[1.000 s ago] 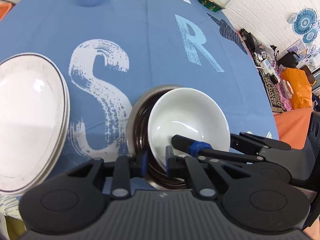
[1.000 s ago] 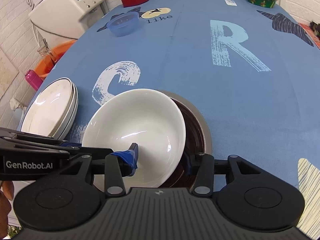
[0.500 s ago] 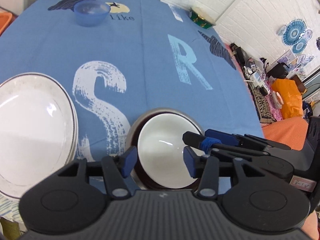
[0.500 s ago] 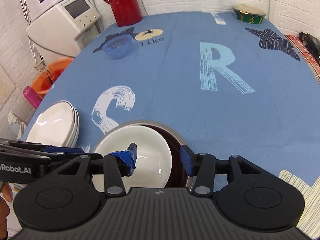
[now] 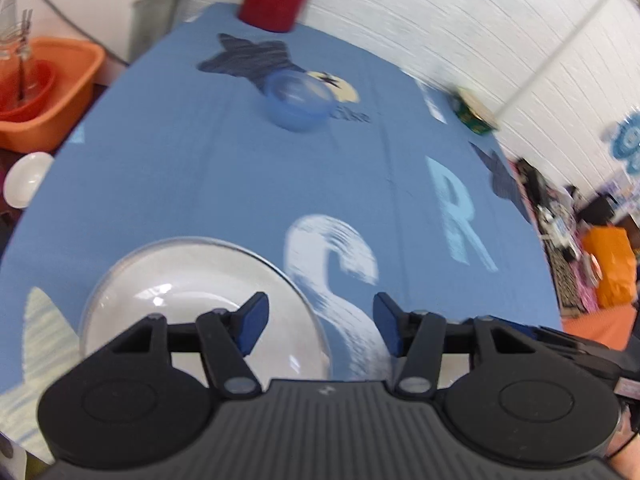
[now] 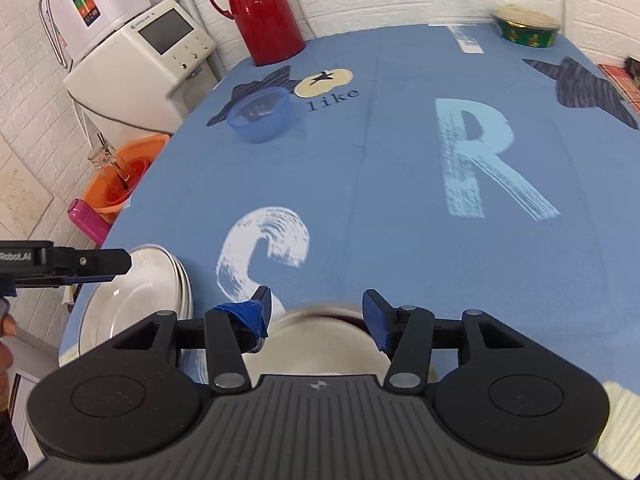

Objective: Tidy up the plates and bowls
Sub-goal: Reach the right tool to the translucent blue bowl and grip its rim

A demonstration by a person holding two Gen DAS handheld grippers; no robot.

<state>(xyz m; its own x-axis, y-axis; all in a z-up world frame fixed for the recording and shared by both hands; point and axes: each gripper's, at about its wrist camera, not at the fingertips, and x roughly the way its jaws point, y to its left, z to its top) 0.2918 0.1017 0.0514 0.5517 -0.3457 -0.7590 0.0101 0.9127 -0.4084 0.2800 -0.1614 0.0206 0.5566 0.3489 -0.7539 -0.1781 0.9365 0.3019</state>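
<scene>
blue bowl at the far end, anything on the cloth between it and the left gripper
Nothing visible. Bare tablecloth runs from the open left gripper up to the blue bowl; the plate stack lies off to the left.

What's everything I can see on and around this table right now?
Tablecloth: one, blue with big printed letters, covering the table.
Plates: a stack, at least two, white, near left edge.
Nested bowls: a white one inside a dark one, near edge, mostly hidden behind the right gripper.
Plastic bowl: one, translucent blue, far left on the cloth.
Thermos jug: one, red, far end.
Round tin: one, green, far right corner.
Appliance: one, white with a screen, left of the table.
Basin: one, orange, on the floor at left.
Left gripper: black, blue-padded jaws apart, empty.
Right gripper: black, jaws apart, empty.
</scene>
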